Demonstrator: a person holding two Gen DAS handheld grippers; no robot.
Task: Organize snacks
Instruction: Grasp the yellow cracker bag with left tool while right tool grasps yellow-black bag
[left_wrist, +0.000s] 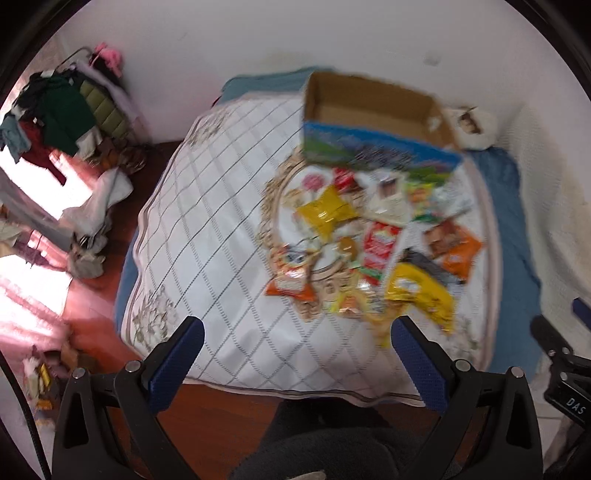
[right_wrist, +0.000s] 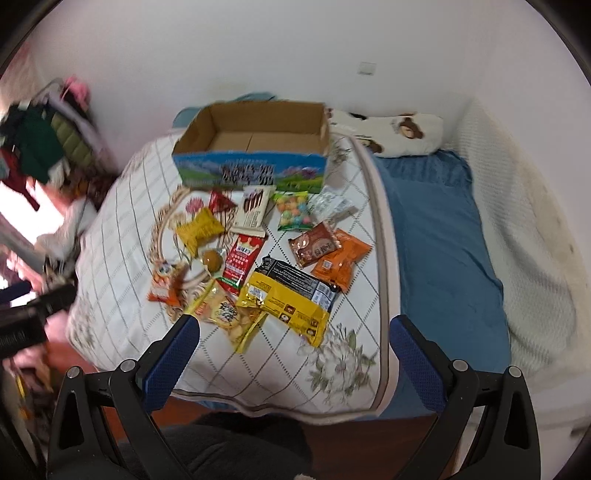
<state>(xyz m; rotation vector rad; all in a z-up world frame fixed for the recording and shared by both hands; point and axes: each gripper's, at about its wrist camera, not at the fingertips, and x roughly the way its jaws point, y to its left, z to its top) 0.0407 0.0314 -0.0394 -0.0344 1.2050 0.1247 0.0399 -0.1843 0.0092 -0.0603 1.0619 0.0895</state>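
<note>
An open-topped brown cardboard box with a blue and green printed front panel (right_wrist: 251, 147) stands on the white quilted bedspread with grey diamond lines (right_wrist: 122, 229), in the upper centre of the right wrist view. Its interior shows only bare cardboard floor and walls; no packet lies inside it. In the left wrist view the same box (left_wrist: 373, 122) sits upper right of centre, blurred.

The snacks lie loose on the bedspread just in front of the box, none in any container:
- large yellow and black foil bag (right_wrist: 291, 295), lowest in the pile
- clear-fronted yellow bag of pale crackers (right_wrist: 229, 314), beside it to the left
- red upright packet with a crown print (right_wrist: 242, 262)
- brown packet (right_wrist: 316, 245) overlapping an orange packet (right_wrist: 341, 264)
- white box of chocolate sticks (right_wrist: 253, 206)
- green bag of pastel balls (right_wrist: 293, 210)
- yellow crinkled packet (right_wrist: 199, 229)
- small orange and white packet (right_wrist: 164, 282), at the left edge of the pile

A white pillow with brown bear prints (right_wrist: 391, 133) lies to the right of the box, above a blue sheet (right_wrist: 436, 236).

Left gripper (left_wrist: 297, 334): blue-padded fingers spread wide, nothing between them, held over the near edge of the bedspread. Right gripper (right_wrist: 295, 332): fingers equally wide apart, holding nothing, its left fingertip overlapping the cracker bag in the picture; contact cannot be determined.
</note>
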